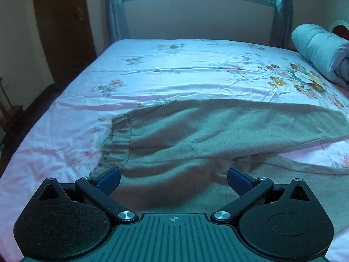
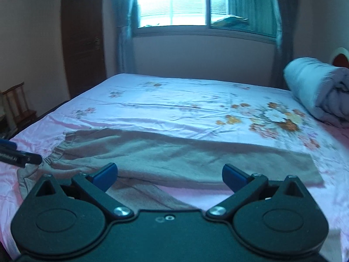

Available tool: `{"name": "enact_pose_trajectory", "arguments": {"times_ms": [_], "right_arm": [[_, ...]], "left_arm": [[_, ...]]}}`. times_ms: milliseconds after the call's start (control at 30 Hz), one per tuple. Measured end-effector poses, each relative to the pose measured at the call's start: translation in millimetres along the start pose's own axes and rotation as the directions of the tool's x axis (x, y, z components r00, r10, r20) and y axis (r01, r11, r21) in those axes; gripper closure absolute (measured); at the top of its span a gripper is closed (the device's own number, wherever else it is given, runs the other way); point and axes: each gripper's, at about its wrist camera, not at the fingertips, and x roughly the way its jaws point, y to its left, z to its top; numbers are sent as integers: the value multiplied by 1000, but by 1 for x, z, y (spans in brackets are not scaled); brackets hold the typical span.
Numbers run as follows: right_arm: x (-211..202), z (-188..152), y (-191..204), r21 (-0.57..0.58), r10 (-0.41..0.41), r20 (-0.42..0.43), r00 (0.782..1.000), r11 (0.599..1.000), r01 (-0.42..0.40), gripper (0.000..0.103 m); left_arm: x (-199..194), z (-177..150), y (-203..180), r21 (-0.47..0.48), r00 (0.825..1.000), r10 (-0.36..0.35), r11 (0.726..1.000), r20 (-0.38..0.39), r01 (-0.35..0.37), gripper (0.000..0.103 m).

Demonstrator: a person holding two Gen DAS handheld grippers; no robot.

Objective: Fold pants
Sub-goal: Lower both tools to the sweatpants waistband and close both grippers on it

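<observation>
Grey-brown pants (image 1: 196, 135) lie flat on the bed, elastic waistband (image 1: 117, 144) to the left, legs running right. My left gripper (image 1: 173, 178) is open and empty, low over the seat of the pants near the waistband. In the right wrist view the pants (image 2: 174, 155) stretch across the bed, the far leg ending at a hem (image 2: 314, 168); the near leg (image 2: 148, 196) runs under the gripper. My right gripper (image 2: 169, 175) is open and empty, above the gap between the two legs. The left gripper's tip (image 2: 19, 155) shows at the left edge.
The bed has a pink floral sheet (image 1: 174, 69). A rolled grey quilt (image 1: 320, 50) lies at the right by the headboard. A window with curtains (image 2: 196, 6) is behind the bed, a brown wardrobe (image 1: 63, 26) on the left, a small wooden stand (image 2: 17, 104) by the bed's left side.
</observation>
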Motion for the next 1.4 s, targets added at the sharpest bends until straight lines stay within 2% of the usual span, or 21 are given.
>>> {"name": "enact_pose_trajectory", "arguments": {"times_ms": [133, 367, 733, 833, 900, 933, 967, 1000, 1033, 1133, 1300, 1400], "right_arm": [[21, 7, -4, -31, 37, -20, 999, 999, -38, 6], [65, 26, -16, -76, 87, -58, 995, 993, -91, 7], [166, 51, -24, -212, 124, -156, 980, 965, -156, 9], [197, 57, -28, -241, 124, -189, 974, 956, -169, 11], [218, 61, -30, -279, 127, -221, 967, 942, -187, 20], [230, 63, -31, -301, 128, -244, 961, 932, -201, 36], [242, 65, -32, -313, 127, -272, 954, 926, -213, 57], [253, 67, -33, -318, 129, -299, 946, 921, -226, 59], [263, 68, -35, -322, 132, -317, 939, 917, -237, 59], [283, 72, -37, -349, 143, -334, 932, 899, -263, 46], [316, 78, -39, -396, 165, -389, 907, 859, -326, 46], [336, 80, -42, -405, 178, -430, 885, 838, -366, 46]], "left_arm": [[27, 15, 11, 43, 1000, -12, 999, -5, 12, 0], [83, 41, 30, 152, 999, 31, 988, -28, -26, 0], [179, 79, 55, 254, 997, 32, 967, -71, -13, 0], [204, 87, 58, 310, 995, 47, 951, -84, -18, 0], [220, 92, 61, 351, 995, 48, 936, -92, -13, 0], [228, 94, 62, 370, 994, 48, 929, -95, -9, 0], [234, 96, 63, 383, 994, 47, 924, -97, -6, 0], [240, 100, 65, 397, 994, 40, 918, -97, 2, 0], [245, 102, 66, 409, 995, 32, 913, -95, 9, 0], [261, 108, 68, 463, 994, -5, 884, -111, 56, 0], [288, 117, 69, 535, 976, -54, 829, -210, 161, 0], [300, 124, 73, 542, 960, -93, 809, -265, 228, 0]]}}
